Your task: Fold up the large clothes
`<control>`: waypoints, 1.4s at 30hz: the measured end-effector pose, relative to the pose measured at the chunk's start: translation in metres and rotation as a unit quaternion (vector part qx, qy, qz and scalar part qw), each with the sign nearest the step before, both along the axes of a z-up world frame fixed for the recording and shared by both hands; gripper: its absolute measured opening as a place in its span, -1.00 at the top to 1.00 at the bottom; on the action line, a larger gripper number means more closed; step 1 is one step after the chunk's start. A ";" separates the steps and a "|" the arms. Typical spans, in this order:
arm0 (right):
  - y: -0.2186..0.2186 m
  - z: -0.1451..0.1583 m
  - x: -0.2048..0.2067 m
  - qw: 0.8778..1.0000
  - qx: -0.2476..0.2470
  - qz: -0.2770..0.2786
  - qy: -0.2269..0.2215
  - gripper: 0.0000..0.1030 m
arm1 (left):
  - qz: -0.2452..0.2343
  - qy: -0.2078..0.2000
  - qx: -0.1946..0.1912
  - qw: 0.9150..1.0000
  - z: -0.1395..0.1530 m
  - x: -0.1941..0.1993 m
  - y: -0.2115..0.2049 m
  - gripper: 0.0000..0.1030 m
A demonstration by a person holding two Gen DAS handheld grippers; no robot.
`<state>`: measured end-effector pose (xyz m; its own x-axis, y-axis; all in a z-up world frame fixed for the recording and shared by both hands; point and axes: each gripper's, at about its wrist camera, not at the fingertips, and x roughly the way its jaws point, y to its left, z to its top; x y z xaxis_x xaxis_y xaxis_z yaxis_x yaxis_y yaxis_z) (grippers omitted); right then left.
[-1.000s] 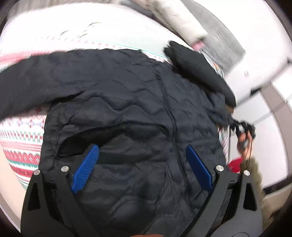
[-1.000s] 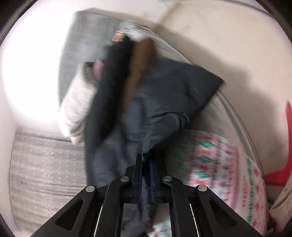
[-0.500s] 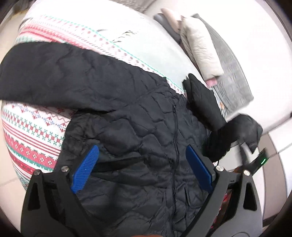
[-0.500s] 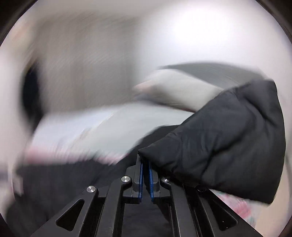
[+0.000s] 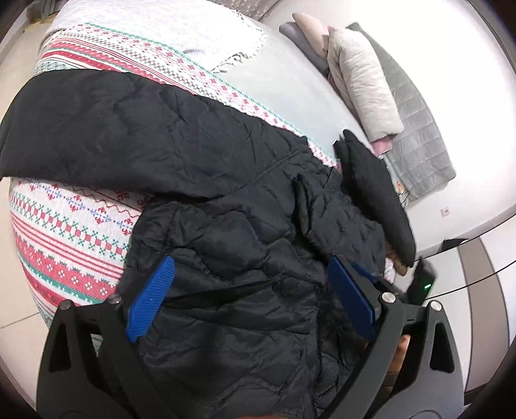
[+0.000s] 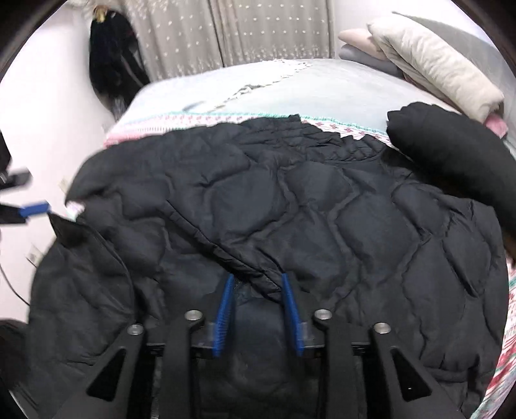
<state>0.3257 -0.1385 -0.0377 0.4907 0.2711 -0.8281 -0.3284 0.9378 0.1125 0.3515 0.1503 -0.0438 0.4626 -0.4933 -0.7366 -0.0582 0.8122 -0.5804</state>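
A large black quilted jacket (image 5: 242, 232) lies spread on a bed, one sleeve (image 5: 96, 135) stretched out to the left. It also fills the right wrist view (image 6: 306, 206). My left gripper (image 5: 251, 293) is open wide just above the jacket's body, holding nothing. My right gripper (image 6: 258, 299) is open, its blue pads either side of a folded-over jacket edge (image 6: 254, 274) without clamping it. The jacket's dark hood (image 6: 451, 154) lies at the far right.
The bed carries a red, green and white patterned blanket (image 5: 64, 238) over a pale sheet (image 6: 290, 90). Folded beige and grey bedding (image 5: 364, 80) is stacked at the head. A curtain (image 6: 258, 29) and a dark hanging item (image 6: 109, 71) stand behind.
The right gripper, shut on a jacket flap earlier, has swung over the jacket and opened, letting the flap lie folded. The left gripper stayed open, with the view pulling back slightly.
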 end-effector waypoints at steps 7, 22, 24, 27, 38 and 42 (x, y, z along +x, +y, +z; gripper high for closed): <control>-0.019 -0.039 0.022 0.990 0.073 -0.048 0.113 0.15 | -0.013 0.012 -0.001 1.000 -0.005 0.001 -0.008 -0.87; 0.102 -0.026 -0.014 0.940 0.252 0.164 0.161 0.14 | 0.040 0.019 -0.025 0.999 -0.007 -0.005 0.056 -0.87; 0.122 -0.007 -0.040 0.947 0.198 0.228 0.112 0.14 | 0.070 0.027 -0.042 0.996 -0.011 -0.007 0.081 -0.86; 0.151 0.010 -0.091 0.929 0.136 0.337 0.070 0.15 | 0.127 0.041 -0.059 0.989 -0.021 -0.010 0.122 -0.87; 0.049 -0.030 0.027 0.964 0.226 0.060 0.123 0.00 | 0.325 0.089 -0.157 0.928 -0.084 -0.051 0.262 -0.86; 0.069 -0.039 0.018 0.963 0.213 0.111 0.125 0.43 | 0.351 0.095 -0.149 0.920 -0.111 -0.055 0.289 -0.86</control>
